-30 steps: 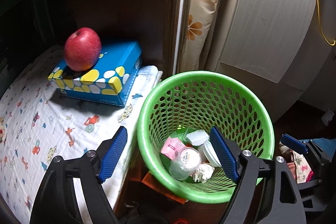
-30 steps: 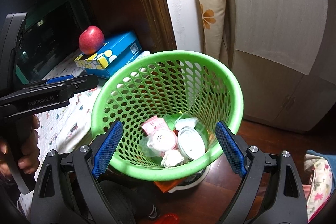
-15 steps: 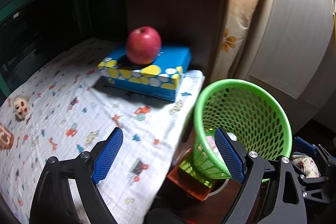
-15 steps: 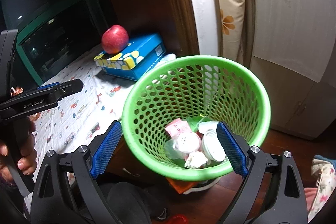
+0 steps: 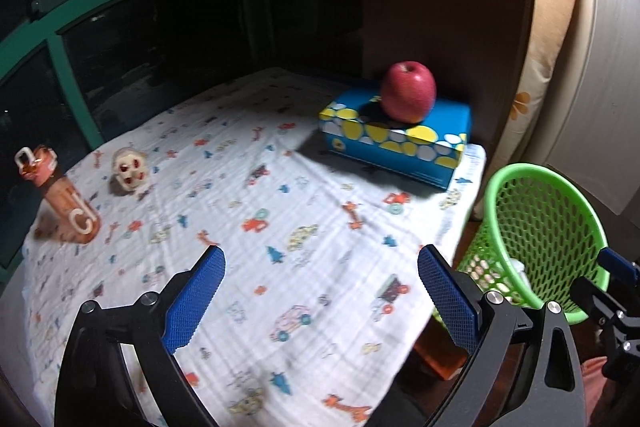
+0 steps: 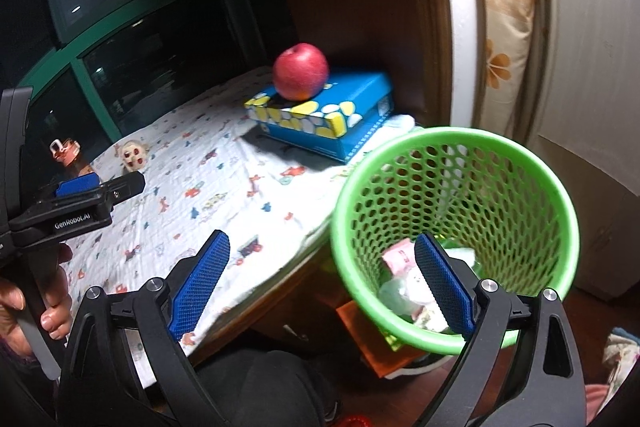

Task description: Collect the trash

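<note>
A green mesh basket (image 5: pixel 560 195) (image 6: pixel 456 139) stands on the floor by the table's right edge, holding several pieces of trash (image 6: pixel 404 259): a pink packet, white lids and crumpled wrappers. A small crumpled white item with red spots (image 5: pixel 129 171) (image 6: pixel 134 155) lies at the far left of the patterned tablecloth (image 5: pixel 280 211). My left gripper (image 5: pixel 321 253) hovers over the cloth, its jaws opening with nothing between them. My right gripper (image 6: pixel 322 238) hangs over the table's edge and the basket's rim, jaws also opening and empty.
A red apple (image 5: pixel 408 91) rests on a blue tissue box (image 5: pixel 396 143) at the table's back right. An orange drink bottle (image 5: pixel 60 199) stands at the far left. Green-framed dark windows run behind. A cabinet and a floral pillow (image 6: pixel 504 27) stand beyond the basket.
Both grippers have swung left, away from above the basket and toward the table. The left one now sits over the cloth, bringing the bottle and spotted item into view. Both jaws have widened a little.
</note>
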Demonstrator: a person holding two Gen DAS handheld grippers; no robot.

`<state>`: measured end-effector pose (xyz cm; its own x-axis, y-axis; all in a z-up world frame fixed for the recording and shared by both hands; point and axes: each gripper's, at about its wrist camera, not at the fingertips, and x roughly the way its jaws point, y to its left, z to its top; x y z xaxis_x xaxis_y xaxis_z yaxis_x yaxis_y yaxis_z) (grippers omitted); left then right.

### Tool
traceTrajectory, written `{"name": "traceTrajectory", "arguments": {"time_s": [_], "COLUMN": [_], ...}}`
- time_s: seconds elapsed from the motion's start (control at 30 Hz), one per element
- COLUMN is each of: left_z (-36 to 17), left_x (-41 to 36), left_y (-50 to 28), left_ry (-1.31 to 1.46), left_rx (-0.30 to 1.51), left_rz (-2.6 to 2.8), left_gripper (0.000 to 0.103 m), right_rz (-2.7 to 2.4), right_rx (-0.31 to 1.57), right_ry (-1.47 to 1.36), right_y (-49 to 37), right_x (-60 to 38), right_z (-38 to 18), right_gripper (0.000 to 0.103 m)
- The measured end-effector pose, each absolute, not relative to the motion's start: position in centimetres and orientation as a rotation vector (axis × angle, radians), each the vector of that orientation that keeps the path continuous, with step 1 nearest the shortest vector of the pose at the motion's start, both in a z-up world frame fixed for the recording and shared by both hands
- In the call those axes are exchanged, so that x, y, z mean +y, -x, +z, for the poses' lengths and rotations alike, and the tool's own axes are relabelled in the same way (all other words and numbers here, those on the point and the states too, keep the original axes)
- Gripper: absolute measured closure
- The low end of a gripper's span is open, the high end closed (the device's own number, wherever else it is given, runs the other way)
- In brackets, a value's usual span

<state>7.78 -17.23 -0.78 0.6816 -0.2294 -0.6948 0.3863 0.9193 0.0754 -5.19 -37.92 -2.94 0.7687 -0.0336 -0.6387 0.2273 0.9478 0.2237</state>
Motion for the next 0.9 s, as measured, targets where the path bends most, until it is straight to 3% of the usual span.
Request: {"name": "traceTrajectory", "arguments": {"time_s": [0.9], "left_z": [0.6], "left_x": [-8.5], "left_y": [-5.6], "left_ry": [-0.126], "left_rx": [0.670], "left_rz": [-0.152], "left_gripper": [0.008], "right_rz": [-0.118], "right_rx": [0.649], "right_ry": [-0.227], "right_y": [3.9], "right_x": [-31.1], "right_z": [-1.5], "right_gripper": [0.008]}}
